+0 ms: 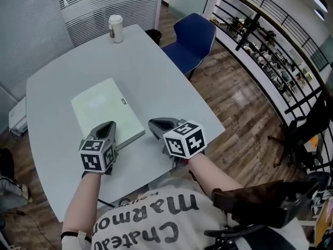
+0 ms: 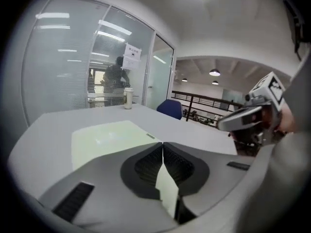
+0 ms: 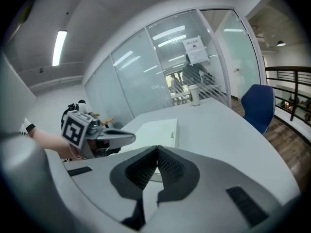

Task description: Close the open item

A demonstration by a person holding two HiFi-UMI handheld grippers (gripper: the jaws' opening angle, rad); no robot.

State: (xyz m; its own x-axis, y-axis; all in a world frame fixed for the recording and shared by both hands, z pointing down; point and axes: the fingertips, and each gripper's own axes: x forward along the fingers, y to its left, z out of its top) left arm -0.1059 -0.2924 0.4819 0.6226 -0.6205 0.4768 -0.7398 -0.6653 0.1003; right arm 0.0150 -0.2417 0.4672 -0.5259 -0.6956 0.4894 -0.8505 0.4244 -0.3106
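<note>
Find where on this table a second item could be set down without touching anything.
Widest bare stretch: the table right of the book, toward the chair. Also free: the band between book and cup, and the strip left of the book. Crowded: the near edge, where the left tongs and right tongs hang by the book's near end.

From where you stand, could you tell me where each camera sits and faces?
Head view: on the head, steeply down at table, pale item, left gripper, right gripper, forearms.
Left gripper view: rides that gripper, along shut jaws over the item; right gripper at right.
Right gripper view: likewise, along shut jaws toward the item; left gripper at left.
Shared: all show item and cup.
</note>
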